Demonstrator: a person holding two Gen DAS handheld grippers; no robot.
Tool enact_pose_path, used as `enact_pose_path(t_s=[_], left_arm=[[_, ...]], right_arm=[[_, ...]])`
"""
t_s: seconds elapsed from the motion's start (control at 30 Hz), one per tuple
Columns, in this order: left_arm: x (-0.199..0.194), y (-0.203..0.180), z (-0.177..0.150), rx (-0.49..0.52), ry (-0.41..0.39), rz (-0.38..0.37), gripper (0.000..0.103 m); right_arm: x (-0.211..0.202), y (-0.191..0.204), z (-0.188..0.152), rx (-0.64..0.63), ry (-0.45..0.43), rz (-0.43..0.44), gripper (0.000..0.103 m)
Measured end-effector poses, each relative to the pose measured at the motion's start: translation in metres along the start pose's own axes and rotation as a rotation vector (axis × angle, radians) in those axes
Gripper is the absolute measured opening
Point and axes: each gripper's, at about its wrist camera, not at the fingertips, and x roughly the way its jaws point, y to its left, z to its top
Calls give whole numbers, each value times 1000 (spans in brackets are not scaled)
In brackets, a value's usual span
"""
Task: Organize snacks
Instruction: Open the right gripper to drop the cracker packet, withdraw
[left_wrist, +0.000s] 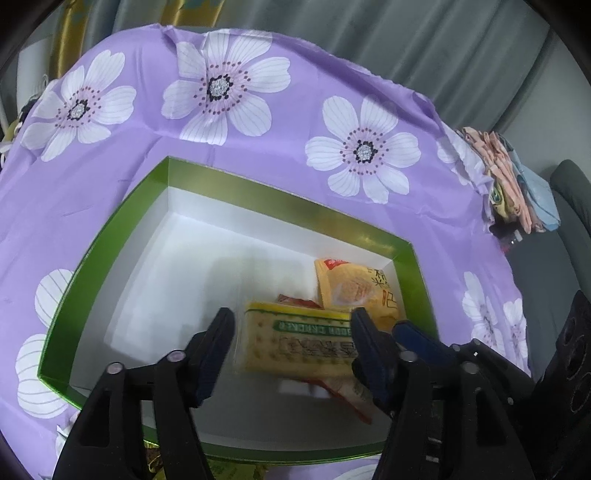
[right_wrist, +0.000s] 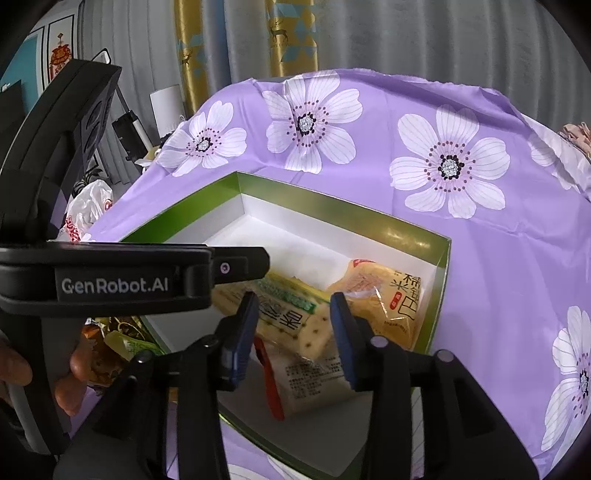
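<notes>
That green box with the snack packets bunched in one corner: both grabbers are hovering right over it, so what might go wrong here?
The cracker packet lies between the open left gripper fingers, partly over a red-edged packet; it may slide askew.

The right gripper sits close beside the left, so the two could bump.

The snacks, including the yellow packet, crowd one corner of the green box, so further packets may pile up unevenly.

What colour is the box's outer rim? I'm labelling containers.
Green, with a white inside; the box shows best in the left wrist view.
</notes>
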Motion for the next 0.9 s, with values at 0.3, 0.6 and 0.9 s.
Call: enact_pose_path(t_s=[0.3, 0.6, 0.9], left_arm=[[-29, -6, -1, 38, -81, 56, 82], [-61, -19, -14, 88, -142, 100, 98], [-105, -41, -41, 165, -202, 103, 98]], right_arm=[[-27, 4, -3, -11, -50, -28, 63], [-66, 8, -12, 30, -101, -24, 77], [-102, 11, -28, 73, -138, -26, 89]])
